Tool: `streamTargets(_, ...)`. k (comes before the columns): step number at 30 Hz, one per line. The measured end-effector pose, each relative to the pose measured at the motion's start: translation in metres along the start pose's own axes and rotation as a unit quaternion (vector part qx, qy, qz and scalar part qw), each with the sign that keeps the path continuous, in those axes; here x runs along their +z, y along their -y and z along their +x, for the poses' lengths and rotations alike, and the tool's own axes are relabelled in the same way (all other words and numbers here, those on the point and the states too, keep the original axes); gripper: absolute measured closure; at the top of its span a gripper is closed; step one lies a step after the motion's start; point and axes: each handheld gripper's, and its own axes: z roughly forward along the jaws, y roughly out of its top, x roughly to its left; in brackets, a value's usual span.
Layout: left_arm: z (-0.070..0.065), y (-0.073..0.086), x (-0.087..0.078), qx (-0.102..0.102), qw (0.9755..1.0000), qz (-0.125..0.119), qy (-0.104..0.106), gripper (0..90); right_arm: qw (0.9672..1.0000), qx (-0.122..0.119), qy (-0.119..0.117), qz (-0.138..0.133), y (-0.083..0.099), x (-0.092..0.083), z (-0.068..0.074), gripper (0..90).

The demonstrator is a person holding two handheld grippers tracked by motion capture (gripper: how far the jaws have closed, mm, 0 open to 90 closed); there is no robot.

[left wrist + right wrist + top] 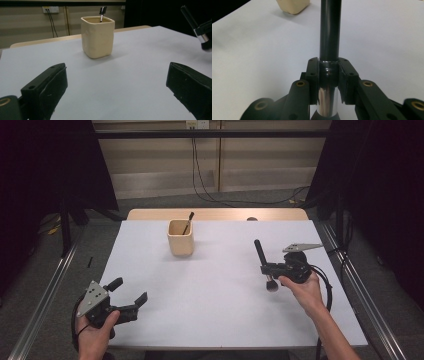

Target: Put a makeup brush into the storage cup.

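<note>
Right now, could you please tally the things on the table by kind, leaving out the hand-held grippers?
Cream holder cup: 1
Black-handled brush standing in the cup: 1
Black-handled brush with silver ferrule, held in the right hand-held gripper: 1
Total: 3

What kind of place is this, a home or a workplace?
Probably a lab or test room, not a home. A bare white table stands between metal rails on a grey floor, dark curtains hang at both sides, and cables run down the plain back wall.
</note>
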Motion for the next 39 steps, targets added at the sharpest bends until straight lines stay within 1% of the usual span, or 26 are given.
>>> streamTargets(4,-0.002,-0.001,-0.001,0.008,1.0000,0.003,0.001,3.5,0.9999,-0.006,-0.013,-0.008,0.001,0.000,0.003,72.9)
streamTargets(6,-0.005,-0.002,0.000,0.012,0.9999,0.003,0.004,3.5,0.9996,-0.006,-0.022,-0.014,0.000,0.001,0.005,72.8)
streamTargets(9,-0.007,-0.003,0.001,0.018,0.9998,0.002,0.011,3.5,0.9991,-0.016,-0.034,-0.020,-0.001,0.001,0.010,72.8)
streamTargets(11,-0.009,-0.005,0.002,0.026,0.9995,0.002,0.016,3.5,0.9987,-0.021,-0.041,-0.022,-0.001,0.001,0.013,72.9)
streamTargets(12,-0.011,-0.005,0.003,0.024,0.9996,0.002,0.017,3.5,0.9986,-0.023,-0.042,-0.021,-0.001,0.001,0.014,72.9)
streamTargets(15,-0.014,-0.006,0.005,0.029,0.9993,0.002,0.023,3.4,0.9980,-0.029,-0.052,-0.023,-0.002,0.002,0.017,72.9)
streamTargets(17,-0.016,-0.007,0.006,0.028,0.9993,0.001,0.026,3.4,0.9977,-0.028,-0.057,-0.024,-0.002,0.001,0.019,72.9)
streamTargets(18,-0.017,-0.008,0.007,0.031,0.9991,0.001,0.029,3.4,0.9972,-0.030,-0.062,-0.027,-0.002,0.001,0.020,72.9)
streamTargets(19,-0.018,-0.009,0.007,0.033,0.9990,0.001,0.029,3.4,0.9969,-0.031,-0.065,-0.029,-0.003,0.000,0.021,72.9)
streamTargets(22,-0.021,-0.010,0.009,0.033,0.9990,-0.003,0.032,3.4,0.9963,-0.036,-0.072,-0.031,-0.004,0.000,0.024,72.8)
streamTargets(24,-0.023,-0.013,0.010,0.040,0.9985,-0.002,0.037,3.4,0.9957,-0.039,-0.078,-0.031,-0.004,0.001,0.026,72.9)
streamTargets(26,-0.025,-0.014,0.011,0.040,0.9983,-0.003,0.043,3.4,0.9950,-0.044,-0.084,-0.029,-0.005,0.001,0.028,72.9)
streamTargets(29,-0.029,-0.016,0.014,0.046,0.9977,-0.001,0.051,3.4,0.9939,-0.043,-0.097,-0.031,-0.006,0.002,0.031,72.9)
streamTargets(30,-0.030,-0.017,0.015,0.046,0.9975,0.000,0.054,3.4,0.9935,-0.048,-0.098,-0.030,-0.007,0.002,0.033,72.9)
streamTargets(34,-0.035,-0.020,0.020,0.053,0.9964,0.004,0.067,3.4,0.9922,-0.056,-0.109,-0.024,-0.009,0.004,0.040,72.9)
streamTargets(39,-0.039,-0.024,0.027,0.063,0.9948,0.011,0.080,3.4,0.9891,-0.078,-0.125,-0.011,-0.013,0.011,0.049,72.9)
